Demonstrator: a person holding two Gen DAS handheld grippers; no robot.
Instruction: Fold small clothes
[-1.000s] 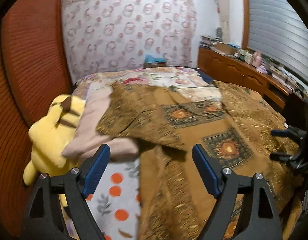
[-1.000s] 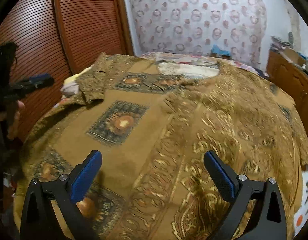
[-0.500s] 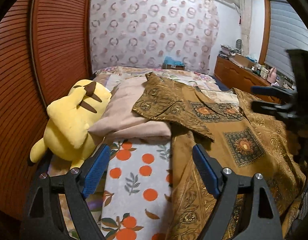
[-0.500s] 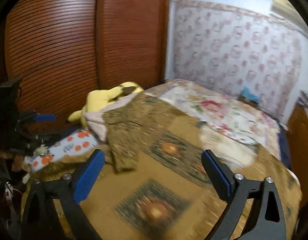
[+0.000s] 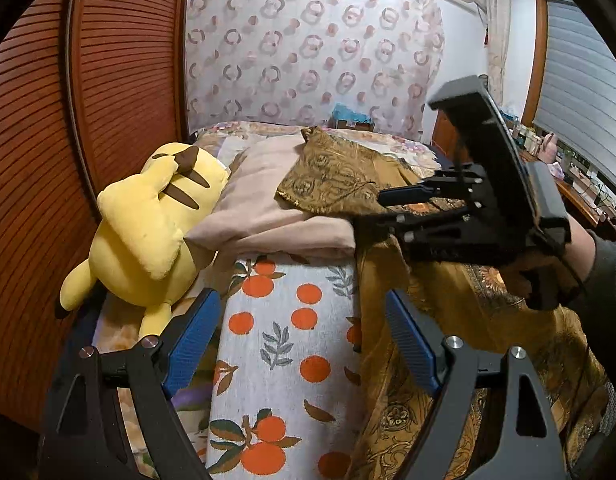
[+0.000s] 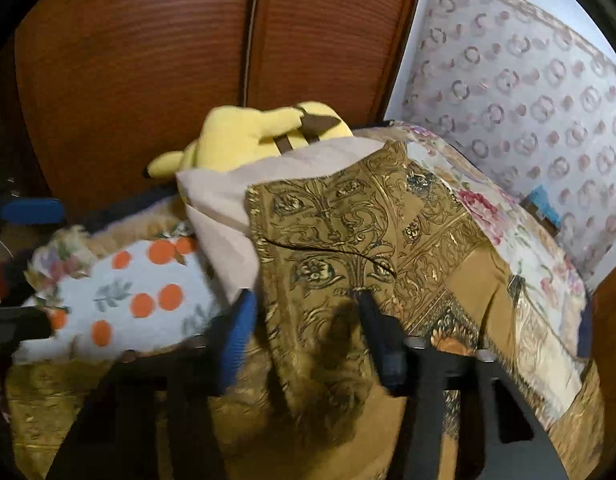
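A brown and gold patterned cloth [image 5: 460, 320] lies spread over the bed, one folded corner [image 6: 340, 216] resting on a beige folded cloth [image 5: 267, 200]. My left gripper [image 5: 303, 344] is open and empty above a white sheet with orange dots [image 5: 291, 340]. My right gripper [image 6: 303, 332] is open, its fingers [image 6: 378, 344] straddling the edge of the brown cloth's folded corner. The right gripper also shows in the left wrist view [image 5: 392, 212], reaching in from the right, just past the corner.
A yellow plush toy [image 5: 147, 224] lies at the bed's left edge against a brown slatted wardrobe [image 5: 67, 120]. A curtain [image 5: 308, 60] hangs behind the bed. A cluttered wooden sideboard [image 5: 580, 196] runs along the right wall.
Both grippers have swung left toward the plush toy and the folded corner. The right gripper has come down onto the brown cloth's corner, jaws narrower than before.
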